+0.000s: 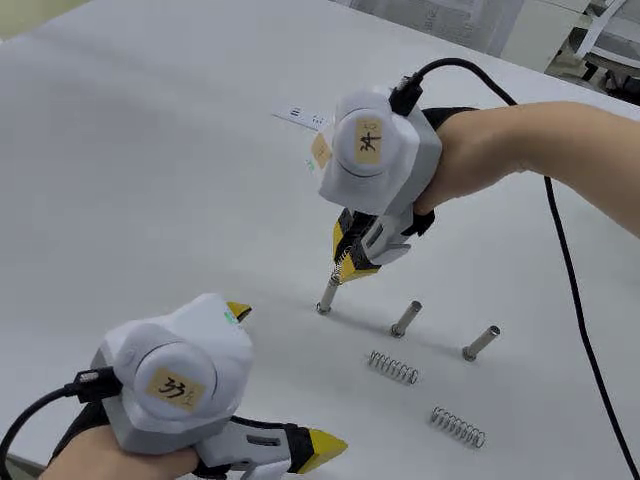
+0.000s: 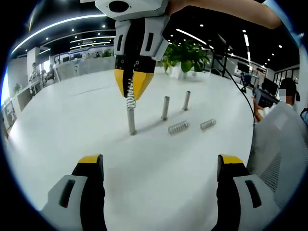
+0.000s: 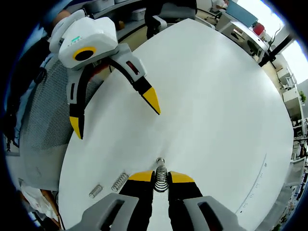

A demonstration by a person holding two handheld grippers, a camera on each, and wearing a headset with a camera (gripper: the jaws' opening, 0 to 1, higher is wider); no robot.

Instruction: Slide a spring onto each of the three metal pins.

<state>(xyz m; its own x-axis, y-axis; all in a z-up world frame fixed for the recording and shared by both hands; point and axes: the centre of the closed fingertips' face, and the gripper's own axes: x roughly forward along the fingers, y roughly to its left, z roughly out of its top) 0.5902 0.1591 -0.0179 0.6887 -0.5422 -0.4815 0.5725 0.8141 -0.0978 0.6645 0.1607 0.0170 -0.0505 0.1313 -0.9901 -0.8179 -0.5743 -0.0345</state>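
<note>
Ok, status: right gripper (image 1: 352,262) has its jaws pinched narrow on a spring (image 2: 130,98), held roughly upright directly over the first pin (image 2: 131,120). The spring's lower end sits at the pin top; I can't tell whether the tip is inside the coil yet. Left gripper (image 2: 160,160) hovers low over the counter (image 1: 150,150) on the person's side of the pin row, jaws wide, holding nothing. The middle pin (image 1: 405,319) and end pin (image 1: 480,343) are bare, and two loose springs (image 1: 392,367) (image 1: 458,427) lie on the counter just in front of them. I judge this as step one of three, with the insertion barely begun. Risks from here: the jaws grip the spring at its upper part, so the free lower coils can flex sideways and catch on the pin's rim instead of swallowing it. Pushing down then would buckle the spring or pop it out of the jaws. Pins look slim and free-standing, so an off-axis push could tip this one. Releasing before the coil is well down the shaft may let it bounce off and roll. Also, the loose springs are round and will roll if nudged.
</note>
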